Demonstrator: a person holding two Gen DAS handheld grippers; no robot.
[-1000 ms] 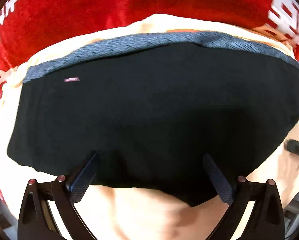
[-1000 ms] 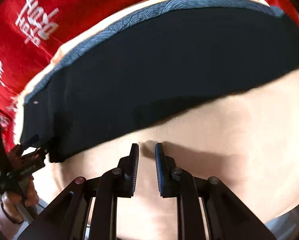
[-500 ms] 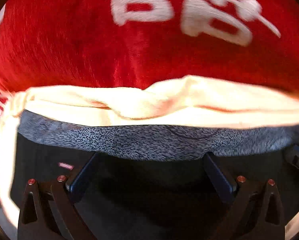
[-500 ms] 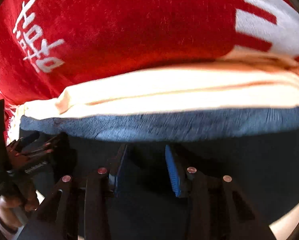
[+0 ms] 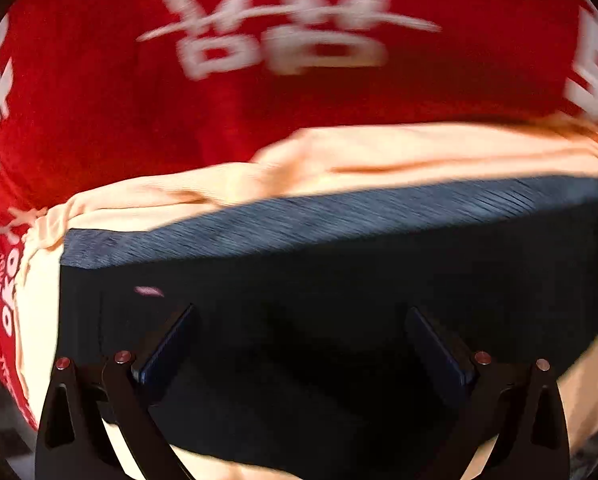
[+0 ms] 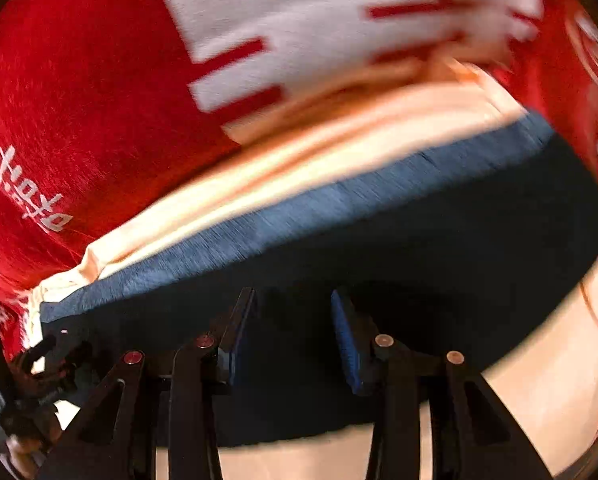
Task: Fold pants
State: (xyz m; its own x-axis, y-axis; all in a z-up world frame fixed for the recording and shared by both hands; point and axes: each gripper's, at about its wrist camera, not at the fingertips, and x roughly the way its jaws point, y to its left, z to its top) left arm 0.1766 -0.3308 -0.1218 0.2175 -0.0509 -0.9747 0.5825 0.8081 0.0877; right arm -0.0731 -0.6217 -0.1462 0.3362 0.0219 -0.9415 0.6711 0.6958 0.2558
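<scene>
Dark, nearly black pants [image 5: 339, 276] lie folded flat, their grey-blue waistband [image 5: 299, 220] along the far edge. My left gripper [image 5: 299, 314] hangs over the dark fabric just short of the waistband, jaws wide open with nothing between the pads. In the right wrist view the same pants [image 6: 459, 240] and waistband [image 6: 299, 208] run across the middle. My right gripper [image 6: 292, 294] is over them, partly open, its blue pads apart and gripping nothing. The left gripper [image 6: 31, 360] shows at the lower left, at the pants' left end.
The pants rest on a cream cloth [image 5: 379, 152] that spreads past them on all sides [image 6: 539, 360]. Beyond it lies a red cloth with white lettering [image 5: 99, 100], also filling the far side of the right wrist view [image 6: 79, 100].
Both grippers have moved from the pants' near edge across the fabric toward the waistband. The right jaws went from almost shut to partly open. The pants lie as before.
</scene>
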